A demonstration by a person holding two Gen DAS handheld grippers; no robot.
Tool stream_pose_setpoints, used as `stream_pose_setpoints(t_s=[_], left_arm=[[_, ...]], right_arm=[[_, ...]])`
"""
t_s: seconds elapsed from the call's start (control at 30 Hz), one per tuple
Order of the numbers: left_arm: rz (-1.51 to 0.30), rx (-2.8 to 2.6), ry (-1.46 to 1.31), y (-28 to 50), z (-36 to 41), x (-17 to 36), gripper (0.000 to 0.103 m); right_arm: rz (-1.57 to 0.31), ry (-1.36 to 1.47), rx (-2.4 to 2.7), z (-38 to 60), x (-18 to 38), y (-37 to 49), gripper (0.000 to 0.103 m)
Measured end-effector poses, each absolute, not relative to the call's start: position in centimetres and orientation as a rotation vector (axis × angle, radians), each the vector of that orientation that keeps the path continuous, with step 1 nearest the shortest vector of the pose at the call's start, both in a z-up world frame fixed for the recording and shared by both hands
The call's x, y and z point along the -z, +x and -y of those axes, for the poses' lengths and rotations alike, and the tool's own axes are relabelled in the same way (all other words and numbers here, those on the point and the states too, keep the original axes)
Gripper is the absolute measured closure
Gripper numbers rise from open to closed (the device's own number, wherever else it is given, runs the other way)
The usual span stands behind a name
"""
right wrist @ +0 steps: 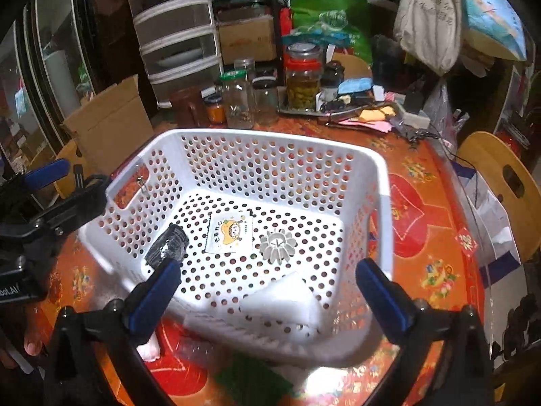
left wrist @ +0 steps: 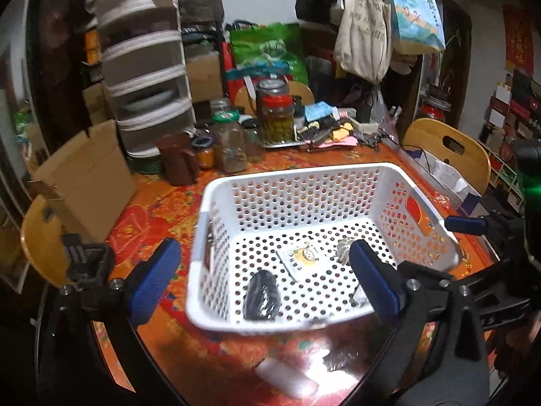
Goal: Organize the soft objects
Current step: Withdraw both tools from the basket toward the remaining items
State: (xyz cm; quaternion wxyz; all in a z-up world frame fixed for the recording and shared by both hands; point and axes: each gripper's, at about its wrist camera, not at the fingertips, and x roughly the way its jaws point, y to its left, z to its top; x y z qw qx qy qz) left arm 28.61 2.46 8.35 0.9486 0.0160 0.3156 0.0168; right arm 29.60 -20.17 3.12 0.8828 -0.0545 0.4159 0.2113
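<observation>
1. The left gripper (left wrist: 263, 267) stands released – its blue-padded fingers (left wrist: 154, 279) are spread wide on either side of the near-left corner of the white basket (left wrist: 294, 177), with nothing between the pads. It tilts downward toward the basket floor.

2. The right gripper (right wrist: 267, 287) is likewise released, jaws wide and empty, angled down over the basket's (right wrist: 263, 142) near wall. In the right wrist view the left gripper (right wrist: 47, 172) shows at the left edge; fingertips of the person's hand (right wrist: 32, 345) show below it.

3. Inside the basket lie a black bundled object (left wrist: 262, 296), a small packet (left wrist: 304, 260) printed with a cartoon figure and a column of characters too small to read, a white ribbed disc (right wrist: 278, 242), and a white foam-like piece (right wrist: 284, 299) against the near wall.

4. On the table just outside the basket's near side are another white soft piece (left wrist: 287, 377), a white wad (right wrist: 148, 350) and a green flat piece (right wrist: 253, 380), the last blurred.

5. The table (left wrist: 162, 209) carries a red-orange floral cloth; in the right wrist view a red diamond sticker (right wrist: 466, 243) bears a gold character.

6. Beyond the basket stand jars – one with green contents and a red band (left wrist: 275, 115) – a cardboard box (left wrist: 88, 172), a drawer tower (left wrist: 142, 64) and a hanging canvas tote (left wrist: 363, 34) with printed characters, illegible.
</observation>
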Motion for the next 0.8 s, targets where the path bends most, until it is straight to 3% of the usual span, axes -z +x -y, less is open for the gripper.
stream_pose_setpoints(t_s=[0.4, 0.8], left_arm=[[-0.591, -0.024, -0.014, 17.7, -3.2, -7.5, 0.0], [-0.694, -0.063, -0.022, 13.9, -4.0, -0.8, 0.0]], right_arm=[[-0.717, -0.057, -0.447, 23.7, -5.1, 20.3, 0.0], [-0.743, 0.006, -0.412, 26.3, -0.1, 14.7, 0.0]])
